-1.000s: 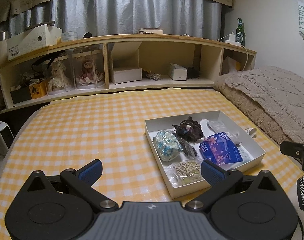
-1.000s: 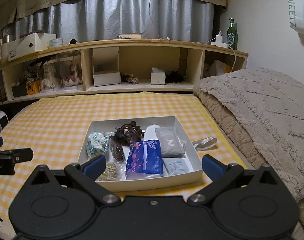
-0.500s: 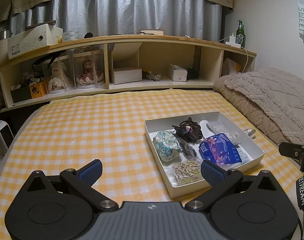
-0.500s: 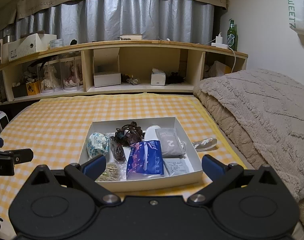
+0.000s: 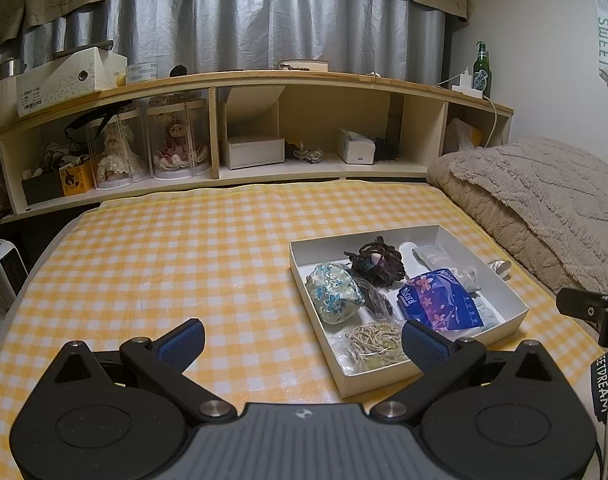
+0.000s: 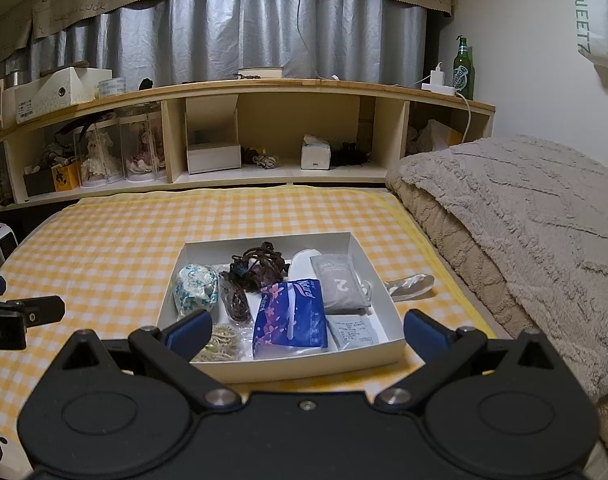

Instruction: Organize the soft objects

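A white shallow box [image 6: 388, 304] lies on the yellow checked cloth and also shows in the left wrist view [image 5: 516, 308]. It holds a floral pouch [image 6: 195, 289], a dark tangled bundle [image 6: 259, 266], a blue flowered tissue pack [image 6: 291, 320], a grey sachet [image 6: 339, 289] and a bag of pale bands [image 6: 221, 342]. A clear wrapped item [image 6: 410, 285] lies on the cloth just right of the box. My left gripper [image 5: 301, 344] is open and empty, short of the box's near left corner. My right gripper [image 6: 304, 330] is open and empty, over the box's near edge.
A grey-brown plush blanket [image 6: 524, 240] is heaped along the right side. A wooden shelf [image 6: 263, 176] with boxes, doll cases and a tissue box runs along the back. A small white heater [image 5: 1, 272] stands at the left edge. The checked cloth [image 5: 163, 264] stretches left of the box.
Both views have shifted only slightly; the box sits marginally higher in the right wrist view. Both grippers have stayed open and empty.
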